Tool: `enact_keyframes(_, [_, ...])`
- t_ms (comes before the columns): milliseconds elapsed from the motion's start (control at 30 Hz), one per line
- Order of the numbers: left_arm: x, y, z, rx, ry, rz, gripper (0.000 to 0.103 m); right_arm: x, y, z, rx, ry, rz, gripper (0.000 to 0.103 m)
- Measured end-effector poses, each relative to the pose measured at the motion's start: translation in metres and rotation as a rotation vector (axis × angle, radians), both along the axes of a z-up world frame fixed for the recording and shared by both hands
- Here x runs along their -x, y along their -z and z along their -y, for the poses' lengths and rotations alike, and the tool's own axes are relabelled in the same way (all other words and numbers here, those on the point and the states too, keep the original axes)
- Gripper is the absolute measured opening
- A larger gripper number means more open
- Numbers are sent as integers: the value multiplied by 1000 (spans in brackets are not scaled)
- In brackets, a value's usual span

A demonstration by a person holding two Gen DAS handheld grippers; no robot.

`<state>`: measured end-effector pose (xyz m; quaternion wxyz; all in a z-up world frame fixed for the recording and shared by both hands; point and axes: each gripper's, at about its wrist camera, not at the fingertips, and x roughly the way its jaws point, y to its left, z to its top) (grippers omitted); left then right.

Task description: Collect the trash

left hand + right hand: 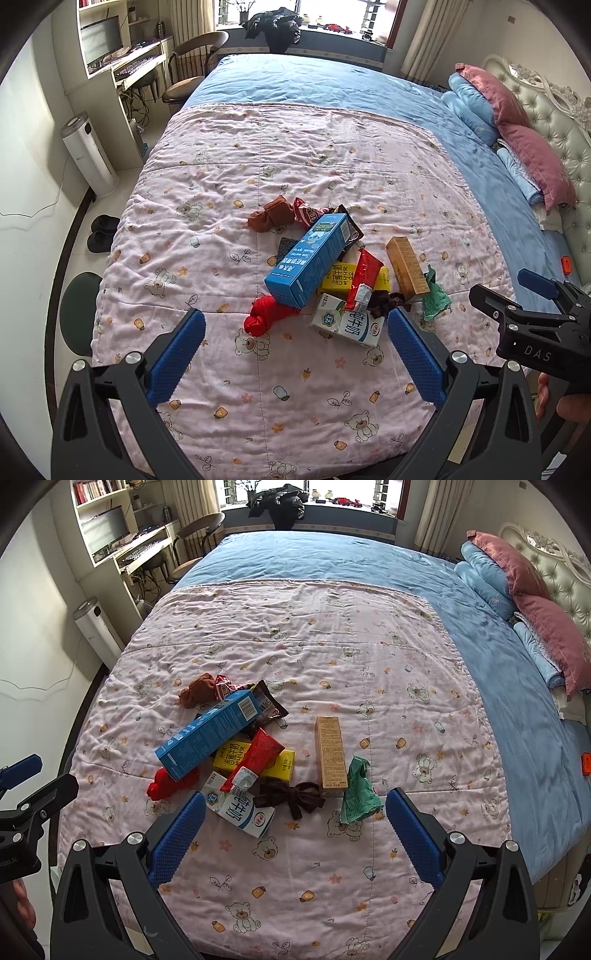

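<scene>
Trash pile, on the pink bear-print quilt (332, 635) spread over a bed, lying toward the quilt's near edge.

- Blue carton (207, 734): long box, lying tilted across the top of the pile, one end resting over a yellow carton (282, 764).
- Red wrapper (258, 757): lies diagonally on the yellow carton, its torn end touching the white milk carton (240, 808).
- White milk carton: flattened, on its side, nearest item to the claws; whether anything is inside cannot be told.
- Tan box (330, 755): narrow, lying flat, just right of the pile, apart from the yellow carton.
- Green wrapper (356, 794): crumpled, touching the tan box's near right corner.
- Dark brown bow-shaped cloth (291, 797): between the milk carton and the tan box.
- Red cloth (166, 784): bunched, partly under the blue carton's near end.
- Brown sock (197, 692) and a dark snack wrapper (267, 703): at the pile's far side.

Left claw (295, 332): jaws spread wide, empty, held above the quilt just short of the pile.
Right claw (295, 812): jaws spread wide, empty, framing the milk carton and green wrapper from above.

Surroundings: blue bedsheet (332, 561), pink pillows (546, 627) at the headboard.
</scene>
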<state>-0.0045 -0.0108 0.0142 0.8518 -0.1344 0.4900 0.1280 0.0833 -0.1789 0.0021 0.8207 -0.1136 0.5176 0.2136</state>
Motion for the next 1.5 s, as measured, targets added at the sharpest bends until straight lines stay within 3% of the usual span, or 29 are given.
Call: enact_keyframes(1500, [-1,5,3,58,-3,-6,99,-2,6,3,-32,2,-70,94])
